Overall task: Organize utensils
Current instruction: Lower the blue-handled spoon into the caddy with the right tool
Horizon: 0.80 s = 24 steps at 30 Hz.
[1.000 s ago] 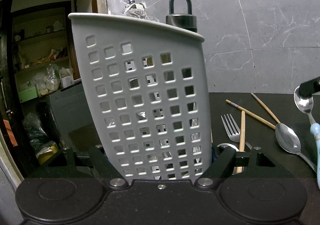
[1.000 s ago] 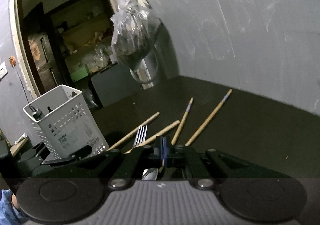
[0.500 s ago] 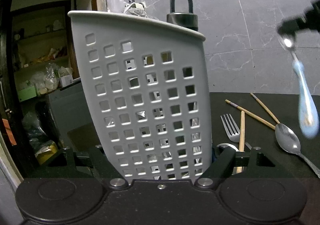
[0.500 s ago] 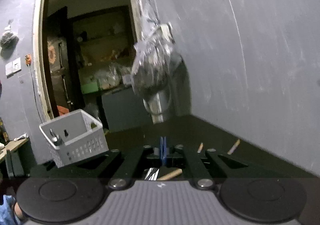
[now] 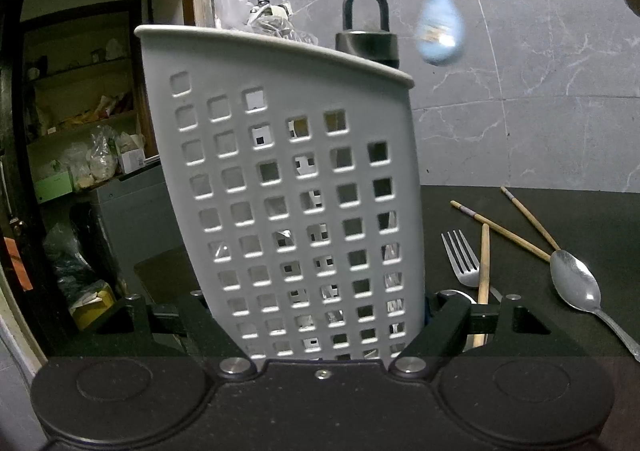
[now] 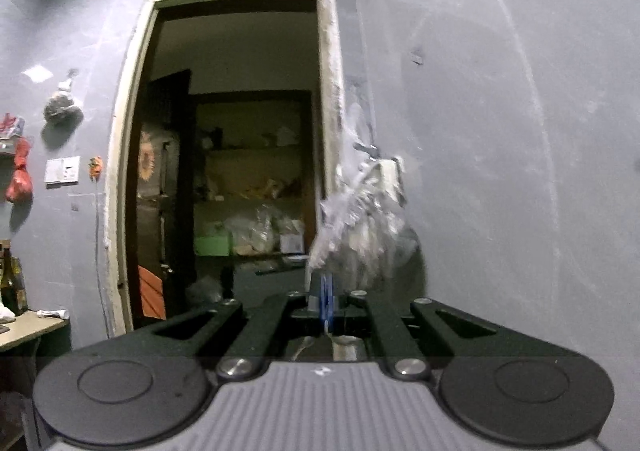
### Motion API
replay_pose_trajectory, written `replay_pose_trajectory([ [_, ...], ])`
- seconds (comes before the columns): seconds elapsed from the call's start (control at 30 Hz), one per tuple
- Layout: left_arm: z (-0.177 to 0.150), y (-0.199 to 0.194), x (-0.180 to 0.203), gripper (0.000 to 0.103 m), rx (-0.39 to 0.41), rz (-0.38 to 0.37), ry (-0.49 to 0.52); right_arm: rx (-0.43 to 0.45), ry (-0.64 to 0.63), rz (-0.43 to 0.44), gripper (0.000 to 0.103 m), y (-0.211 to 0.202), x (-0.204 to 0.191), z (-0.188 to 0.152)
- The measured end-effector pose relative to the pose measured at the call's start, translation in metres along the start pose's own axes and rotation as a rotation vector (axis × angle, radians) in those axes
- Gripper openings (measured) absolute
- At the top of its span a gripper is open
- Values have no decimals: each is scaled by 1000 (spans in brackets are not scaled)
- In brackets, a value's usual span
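My left gripper point(image 5: 316, 311) is shut on a white perforated utensil basket point(image 5: 288, 179), which stands tilted on the black counter point(image 5: 560, 211). A black looped handle point(image 5: 366, 35) sticks out of the basket's top. High to the right of the rim hangs a blue-handled spoon point(image 5: 440, 31), handle down and blurred. My right gripper point(image 6: 326, 303) is shut on its metal bowl end, barely visible under the blue pads. On the counter right of the basket lie a fork point(image 5: 464, 263), three wooden chopsticks point(image 5: 485, 275) and a metal spoon point(image 5: 576, 287).
A grey marble wall point(image 5: 540, 91) backs the counter. A plastic bag point(image 6: 364, 227) hangs on that wall by an open doorway point(image 6: 240, 171), with shelves of clutter beyond. A table corner point(image 6: 24, 327) shows at far left.
My right gripper has risen and tipped upward with the blue-handled spoon, from counter level to above the basket's rim. The left gripper and basket have not moved.
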<state>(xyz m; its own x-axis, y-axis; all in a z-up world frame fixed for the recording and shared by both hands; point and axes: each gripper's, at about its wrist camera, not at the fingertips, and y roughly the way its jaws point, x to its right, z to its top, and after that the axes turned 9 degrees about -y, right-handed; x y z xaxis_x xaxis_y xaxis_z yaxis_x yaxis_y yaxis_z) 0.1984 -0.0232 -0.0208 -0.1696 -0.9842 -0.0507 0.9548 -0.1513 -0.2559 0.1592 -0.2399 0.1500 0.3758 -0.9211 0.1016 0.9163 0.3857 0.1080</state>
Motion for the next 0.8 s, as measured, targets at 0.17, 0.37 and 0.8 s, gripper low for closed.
replay_pose_trajectory([
  [0.17,0,0,0,80,-1,-2,5,32,-21,52,2,21,-19,9],
  [0.37,0,1,-1,80,0,-5,1,84,-100,31,2,45,-47,15],
  [0.8,-1,1,-3,80,0,-7,-4,-11,-171,86,2,68,-85,-20],
])
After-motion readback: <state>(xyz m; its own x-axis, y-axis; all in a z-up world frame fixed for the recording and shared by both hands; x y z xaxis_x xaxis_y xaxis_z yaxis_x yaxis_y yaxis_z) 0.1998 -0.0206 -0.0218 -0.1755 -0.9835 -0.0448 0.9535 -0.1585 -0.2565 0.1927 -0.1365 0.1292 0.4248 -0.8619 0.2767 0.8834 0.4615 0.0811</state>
